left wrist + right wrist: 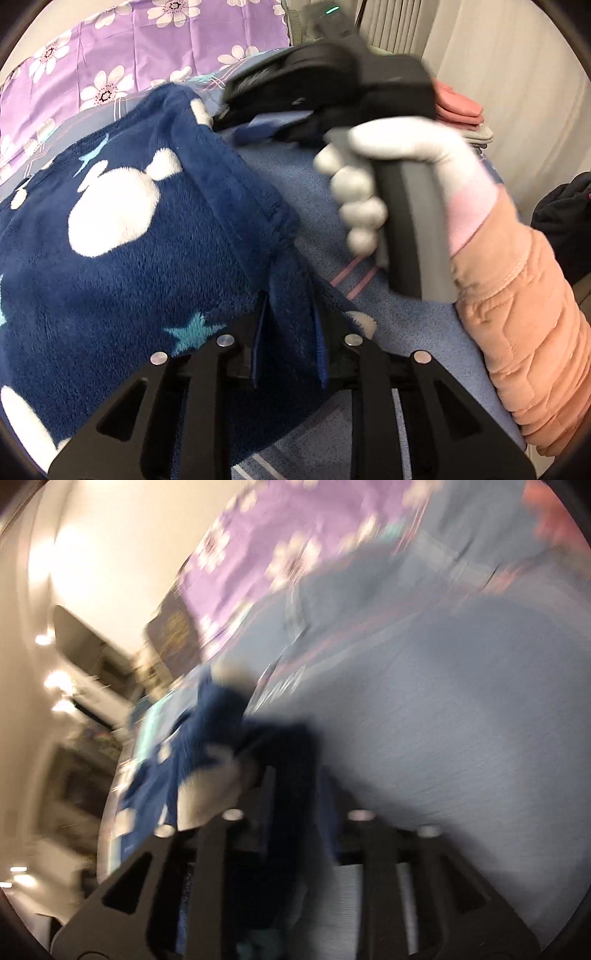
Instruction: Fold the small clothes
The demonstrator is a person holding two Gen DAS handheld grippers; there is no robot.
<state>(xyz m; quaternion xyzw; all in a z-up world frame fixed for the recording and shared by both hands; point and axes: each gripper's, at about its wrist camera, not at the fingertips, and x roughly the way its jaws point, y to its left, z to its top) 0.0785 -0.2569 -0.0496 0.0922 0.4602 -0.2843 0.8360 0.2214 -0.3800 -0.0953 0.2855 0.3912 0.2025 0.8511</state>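
Both edges of the navy fleece garment with white shapes (122, 236) are pinched, left gripper (290, 314) and right gripper (258, 122) fingers narrow on fabric, so equal tension should be kept and corners matched over the blue bed sheet (295, 177).

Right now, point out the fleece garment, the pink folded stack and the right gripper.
navy fleece garment (122, 236), left wrist view, on its star-and-blob printed face.
pink folded stack (458, 105), left wrist view, on the top pink layer.
right gripper (236, 118), left wrist view, at its fingertips on the fleece edge.

Bare blue bedsheet (295, 184) between fleece garment (129, 221) and right hand (362, 192)
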